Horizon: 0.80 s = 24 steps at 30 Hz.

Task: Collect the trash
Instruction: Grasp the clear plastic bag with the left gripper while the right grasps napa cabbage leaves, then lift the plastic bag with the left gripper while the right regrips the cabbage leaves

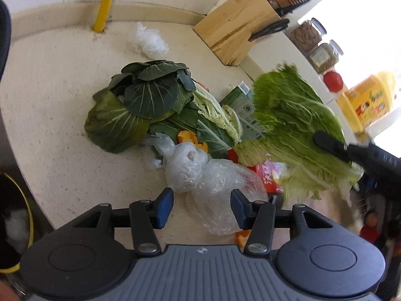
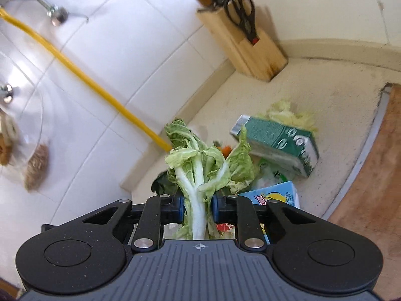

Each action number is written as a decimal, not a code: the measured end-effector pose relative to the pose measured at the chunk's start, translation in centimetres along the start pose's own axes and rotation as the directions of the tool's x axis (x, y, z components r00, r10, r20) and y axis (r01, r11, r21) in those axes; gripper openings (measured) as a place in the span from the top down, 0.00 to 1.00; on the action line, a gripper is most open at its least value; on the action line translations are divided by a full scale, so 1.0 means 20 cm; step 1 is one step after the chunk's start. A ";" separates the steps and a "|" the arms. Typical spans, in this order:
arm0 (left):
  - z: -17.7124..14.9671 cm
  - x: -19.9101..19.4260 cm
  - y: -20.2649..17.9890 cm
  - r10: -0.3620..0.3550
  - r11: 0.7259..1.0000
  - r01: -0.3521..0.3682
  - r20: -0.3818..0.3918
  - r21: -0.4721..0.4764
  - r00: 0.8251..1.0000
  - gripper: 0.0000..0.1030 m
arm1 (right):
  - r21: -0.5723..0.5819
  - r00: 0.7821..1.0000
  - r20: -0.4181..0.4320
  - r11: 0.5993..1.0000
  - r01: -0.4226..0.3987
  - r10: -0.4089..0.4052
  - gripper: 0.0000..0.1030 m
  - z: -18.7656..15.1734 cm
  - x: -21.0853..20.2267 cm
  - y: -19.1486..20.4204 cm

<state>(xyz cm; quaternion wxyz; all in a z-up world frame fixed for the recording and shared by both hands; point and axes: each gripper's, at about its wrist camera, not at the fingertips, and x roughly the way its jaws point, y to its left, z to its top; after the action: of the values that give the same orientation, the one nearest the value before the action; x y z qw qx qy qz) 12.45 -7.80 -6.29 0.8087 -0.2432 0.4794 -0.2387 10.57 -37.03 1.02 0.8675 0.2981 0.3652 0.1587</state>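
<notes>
My right gripper (image 2: 198, 207) is shut on pale green cabbage leaves (image 2: 200, 170), gripping their white stalks above the counter. From the left wrist view the same cabbage leaves (image 1: 295, 130) hang at the right, held by the right gripper (image 1: 351, 150), and look blurred. My left gripper (image 1: 201, 207) is open, low over a crumpled clear plastic bag (image 1: 200, 173) that lies between and ahead of its fingers. Behind the bag sit dark green leaves (image 1: 140, 105), orange peel (image 1: 188, 138), a green carton (image 1: 240, 102) and a red wrapper (image 1: 268, 178).
A wooden knife block (image 1: 238, 25) with scissors (image 2: 243, 17) stands at the back corner. A yellow pipe (image 1: 105, 2) runs down the wall. Another clear bag (image 1: 150, 41) lies near the wall. Jars (image 1: 323, 52) and a yellow container (image 1: 366, 100) line the right ledge. A blue carton (image 2: 275, 195) lies under the right gripper.
</notes>
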 end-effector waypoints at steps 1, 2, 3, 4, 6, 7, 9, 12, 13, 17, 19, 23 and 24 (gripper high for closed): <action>0.00 -0.01 0.01 -0.010 1.000 0.010 -0.002 -0.017 1.000 0.53 | 0.004 1.000 0.007 1.000 -0.008 0.008 0.75 0.00 -0.01 0.00; 0.00 -0.01 0.01 -0.017 0.999 0.017 -0.003 -0.027 1.000 0.52 | 0.003 1.000 0.008 1.000 -0.017 0.017 0.75 0.00 -0.01 -0.01; 0.00 -0.02 0.01 -0.022 0.999 0.021 -0.004 -0.034 1.000 0.51 | -0.005 1.000 0.011 1.000 -0.013 0.013 0.75 0.00 -0.02 0.00; 0.00 -0.03 0.01 -0.025 0.999 0.025 -0.006 -0.036 1.000 0.51 | -0.017 1.000 0.014 1.000 0.005 -0.005 0.75 -0.01 -0.01 0.00; 0.00 -0.05 0.02 -0.040 0.999 0.039 -0.013 -0.036 0.999 0.45 | -0.021 1.000 0.011 1.000 0.023 -0.023 0.75 -0.03 -0.01 -0.01; 0.00 -0.04 0.02 -0.042 0.998 0.042 -0.015 -0.046 0.999 0.43 | -0.006 1.000 0.004 1.000 0.018 -0.018 0.75 -0.04 -0.01 -0.02; 0.01 -0.02 0.05 -0.043 0.995 0.041 -0.016 -0.093 0.999 0.39 | 0.017 1.000 -0.008 1.000 0.018 -0.018 0.75 -0.07 -0.01 -0.05; 0.01 0.04 0.05 -0.033 0.990 0.030 -0.018 -0.137 0.999 0.38 | 0.041 1.000 -0.022 0.999 0.019 -0.019 0.75 -0.10 0.00 -0.08; 0.02 0.06 0.04 -0.022 0.991 0.019 -0.015 -0.135 1.000 0.37 | 0.044 1.000 -0.022 0.999 0.021 -0.020 0.75 -0.11 0.00 -0.08; 0.02 0.10 -0.03 0.015 0.996 -0.014 0.001 -0.092 1.000 0.36 | 0.043 1.000 -0.017 0.999 0.015 -0.014 0.75 -0.11 -0.01 -0.08; 0.02 0.11 -0.06 0.041 0.996 -0.039 0.030 -0.076 0.999 0.35 | 0.040 1.000 -0.017 0.999 0.016 -0.015 0.75 -0.12 -0.01 -0.08; 0.04 0.18 -0.07 0.115 0.988 -0.106 0.077 -0.114 0.990 0.36 | 0.032 0.999 -0.027 0.999 0.040 -0.039 0.75 -0.14 0.02 -0.08; 0.04 0.19 -0.09 0.134 0.988 -0.125 0.098 -0.091 0.986 0.42 | 0.035 0.998 -0.033 0.998 0.047 -0.046 0.75 -0.14 0.02 -0.08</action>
<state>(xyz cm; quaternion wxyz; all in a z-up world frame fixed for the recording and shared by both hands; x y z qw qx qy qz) 14.52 -11.35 -7.42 0.8353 -0.2576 0.4614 -0.1520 8.91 -36.92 -1.86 0.8595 0.3026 0.3886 0.1365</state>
